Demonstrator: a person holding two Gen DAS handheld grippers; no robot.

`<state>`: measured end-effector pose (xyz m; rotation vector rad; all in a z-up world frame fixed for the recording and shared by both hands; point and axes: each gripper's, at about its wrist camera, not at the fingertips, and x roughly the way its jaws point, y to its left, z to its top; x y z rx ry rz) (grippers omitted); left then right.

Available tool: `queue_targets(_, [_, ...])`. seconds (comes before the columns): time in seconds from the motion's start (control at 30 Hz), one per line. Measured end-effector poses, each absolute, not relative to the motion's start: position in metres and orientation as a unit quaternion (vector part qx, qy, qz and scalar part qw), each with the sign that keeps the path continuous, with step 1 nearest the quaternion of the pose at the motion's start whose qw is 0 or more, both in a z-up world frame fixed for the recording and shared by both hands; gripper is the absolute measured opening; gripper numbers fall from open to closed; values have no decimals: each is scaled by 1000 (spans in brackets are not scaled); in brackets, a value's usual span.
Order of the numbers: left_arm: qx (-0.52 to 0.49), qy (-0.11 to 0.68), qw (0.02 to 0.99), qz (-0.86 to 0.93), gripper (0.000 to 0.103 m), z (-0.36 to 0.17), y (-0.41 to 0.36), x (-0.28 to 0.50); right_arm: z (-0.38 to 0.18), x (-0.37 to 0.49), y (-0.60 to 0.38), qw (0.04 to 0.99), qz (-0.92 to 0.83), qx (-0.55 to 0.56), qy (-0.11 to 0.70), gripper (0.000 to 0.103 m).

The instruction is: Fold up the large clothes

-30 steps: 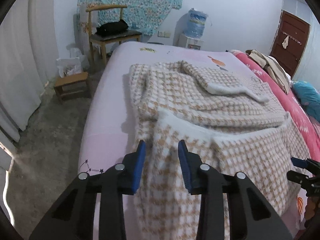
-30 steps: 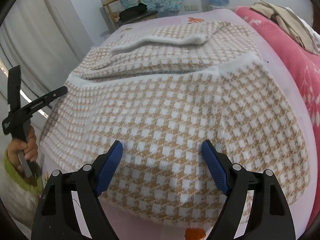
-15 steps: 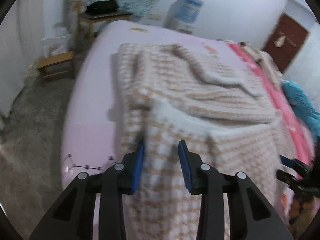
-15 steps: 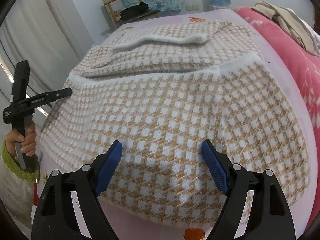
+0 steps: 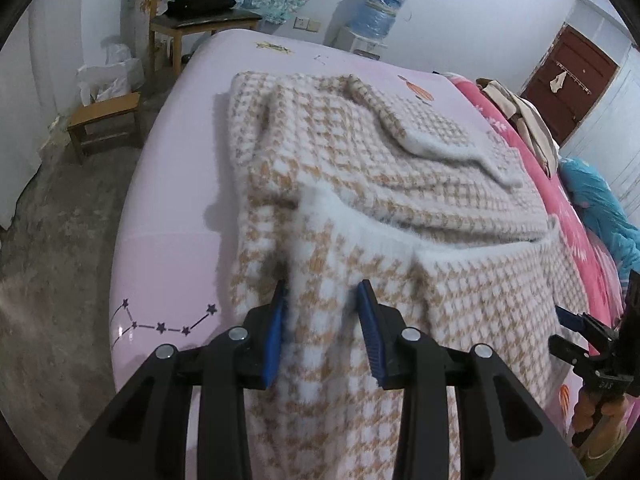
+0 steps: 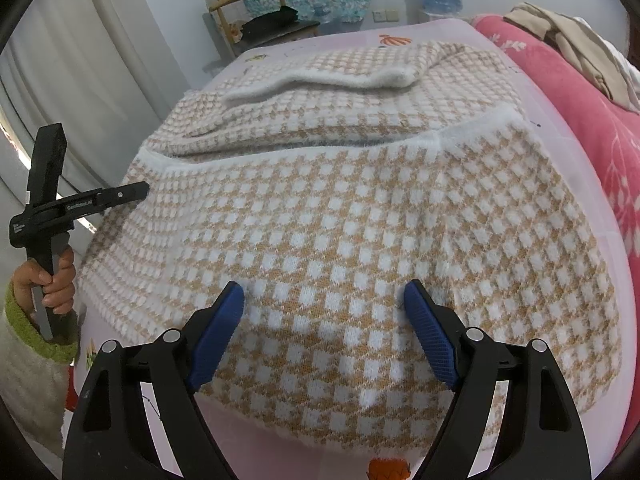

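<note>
- Sweater [image 6: 328, 208]: checked tan and white knit, spread over most of the bed, filling the frame centre in both views; sleeve with fuzzy white cuff [image 6: 320, 80] folded across its upper part; white-trimmed edge running across the middle.
- Bed [image 5: 168, 216]: pink sheet, bare strip at frame left of the left wrist view; star print at lower left.
- Blanket [image 6: 592, 120]: red-pink, along the right edge, beige clothes [image 6: 568, 36] piled on it at upper right.
- Chair [image 5: 188, 20]: upper left, dark item on its seat; small stool [image 5: 104, 120] below it at left.
- Water jug [image 5: 380, 4]: blue, top centre, against the wall.
- Door [image 5: 568, 80]: brown, upper right.
- Right gripper [image 6: 324, 308]: lower centre, blue pads spread wide, over the sweater's near hem, gripping nothing.
- Left gripper [image 5: 322, 300]: lower centre, pads partly closed with a raised fold of sweater edge between them; actual clamping cannot be told. Also seen at frame left of the right wrist view, held by a hand [image 6: 52, 280] in a green cuff.
</note>
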<state>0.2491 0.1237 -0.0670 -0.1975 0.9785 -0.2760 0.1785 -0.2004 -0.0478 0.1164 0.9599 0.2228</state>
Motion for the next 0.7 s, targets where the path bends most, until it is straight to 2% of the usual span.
queue_targets(0.17, [-60, 450, 876, -164, 34, -58, 105, 236, -48, 179, -200, 879, 108, 56, 460, 77])
queue_targets(0.27, [0, 473, 875, -102, 36, -66, 94, 238, -48, 178, -199, 880, 107, 56, 459, 77])
queue_targets(0.4, [30, 464, 882, -77, 34, -66, 83, 234, -39, 172, -204, 886, 106, 52, 448, 75])
queue_targets(0.47, [56, 457, 885, -65, 34, -65, 74, 231, -30, 167, -216, 894, 103, 55, 432, 66])
queue_targets(0.53, [77, 452, 887, -55, 34, -65, 69, 228, -20, 166, -232, 901, 92, 66, 418, 63])
queue_targets(0.7, [118, 444, 888, -36, 31, -65, 58, 226, 0, 185, -279, 912, 41, 80, 400, 45])
